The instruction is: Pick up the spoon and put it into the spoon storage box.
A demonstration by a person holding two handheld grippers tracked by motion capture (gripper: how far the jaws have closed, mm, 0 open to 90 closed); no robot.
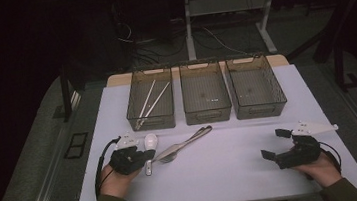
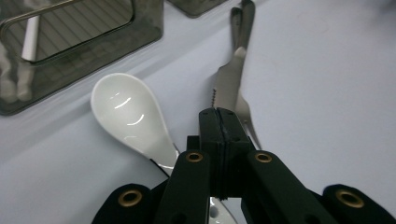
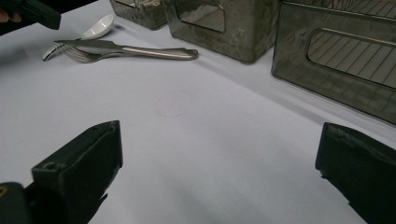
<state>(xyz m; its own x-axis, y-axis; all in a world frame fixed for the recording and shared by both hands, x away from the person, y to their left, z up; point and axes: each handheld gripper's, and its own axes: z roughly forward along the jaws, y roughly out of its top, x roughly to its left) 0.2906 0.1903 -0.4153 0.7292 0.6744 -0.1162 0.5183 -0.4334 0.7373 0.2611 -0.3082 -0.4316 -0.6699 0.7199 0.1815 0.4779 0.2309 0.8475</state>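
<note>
— So, where is the left gripper?

— Low over the white spoon's handle, on the surface just in front of the left bin. Its jaws are pressed together; whether they pinch the handle I cannot tell.

— And the other cutlery?

— Knife and fork lie crossed just beside the spoon, right of it.

— The right gripper?

— Well apart near the surface's right edge, jaws wide open, holding nothing.
</note>
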